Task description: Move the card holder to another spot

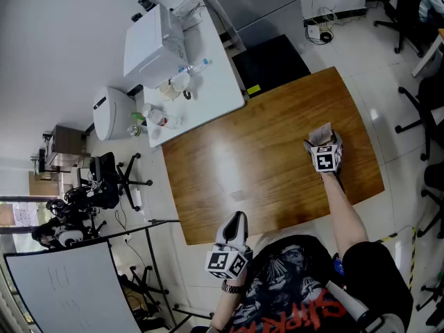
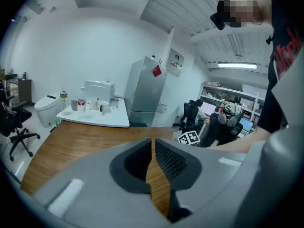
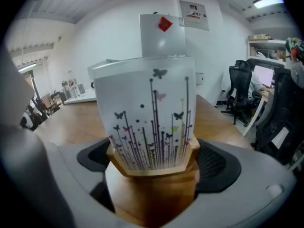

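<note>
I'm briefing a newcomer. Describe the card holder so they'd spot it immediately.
On the brown wooden table, look between the jaws of the right gripper. The card holder is a frosted white panel printed with butterflies, upright in a wooden base.

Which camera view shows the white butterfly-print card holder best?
Right gripper view: the white butterfly-print card holder fills the frame. Head view shows it tiny, half hidden; left gripper view misses it.
</note>
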A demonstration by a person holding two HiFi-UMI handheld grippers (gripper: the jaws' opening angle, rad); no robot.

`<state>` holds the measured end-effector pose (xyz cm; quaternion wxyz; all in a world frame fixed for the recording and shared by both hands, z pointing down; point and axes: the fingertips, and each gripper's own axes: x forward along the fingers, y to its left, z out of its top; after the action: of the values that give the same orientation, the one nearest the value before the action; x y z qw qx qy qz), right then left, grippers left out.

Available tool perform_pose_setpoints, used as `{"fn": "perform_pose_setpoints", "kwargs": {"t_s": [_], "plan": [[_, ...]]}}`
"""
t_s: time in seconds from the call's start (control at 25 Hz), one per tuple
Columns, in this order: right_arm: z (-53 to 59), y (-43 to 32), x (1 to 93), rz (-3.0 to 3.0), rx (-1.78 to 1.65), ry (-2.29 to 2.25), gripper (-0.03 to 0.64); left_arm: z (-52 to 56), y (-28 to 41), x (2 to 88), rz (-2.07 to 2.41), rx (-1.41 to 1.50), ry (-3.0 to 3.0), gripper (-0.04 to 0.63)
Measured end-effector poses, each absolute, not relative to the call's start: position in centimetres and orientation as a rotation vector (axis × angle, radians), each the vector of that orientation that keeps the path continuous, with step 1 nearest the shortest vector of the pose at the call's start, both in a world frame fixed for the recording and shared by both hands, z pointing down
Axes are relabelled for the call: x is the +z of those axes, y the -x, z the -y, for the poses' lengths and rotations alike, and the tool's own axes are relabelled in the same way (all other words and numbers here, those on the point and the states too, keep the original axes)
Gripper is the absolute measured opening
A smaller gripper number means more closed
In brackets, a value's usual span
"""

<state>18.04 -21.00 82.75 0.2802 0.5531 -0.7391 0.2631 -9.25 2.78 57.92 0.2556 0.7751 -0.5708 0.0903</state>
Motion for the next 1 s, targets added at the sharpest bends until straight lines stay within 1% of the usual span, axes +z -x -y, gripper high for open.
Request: {"fn": "perform_pose_setpoints", "kwargs": {"t_s": [0.16,0.36,0.48,0.56,0.72,1.0], "plan": [[18.5,-17.6,78.7,2.021,0.557,-1.558,0.532,-2.9,10.9,57.7,1.561,0.237,-2.083,0.008],[13.2,-15.5,67.5,2.159,0.506,-1.659,0.532,-1.5,12.9,57.5,1.586,0.171,-2.122,0.009],[9.3,-14.0,62.5,2.214,0.501,-1.654,0.532,-1.0,12.7,57.2,1.528,0.084,-2.129,0.009],[7.2,-13.5,60.1,2.238,0.497,-1.667,0.532,-0.8,11.2,56.9,1.415,0.063,-2.181,0.009],[5.1,-13.7,56.7,2.242,0.457,-1.713,0.532,-0.7,8.4,55.7,1.268,0.058,-2.277,0.009],[3.7,-13.8,54.3,2.232,0.427,-1.748,0.532,-1.8,7.4,56.1,1.199,0.05,-2.313,0.005]]}}
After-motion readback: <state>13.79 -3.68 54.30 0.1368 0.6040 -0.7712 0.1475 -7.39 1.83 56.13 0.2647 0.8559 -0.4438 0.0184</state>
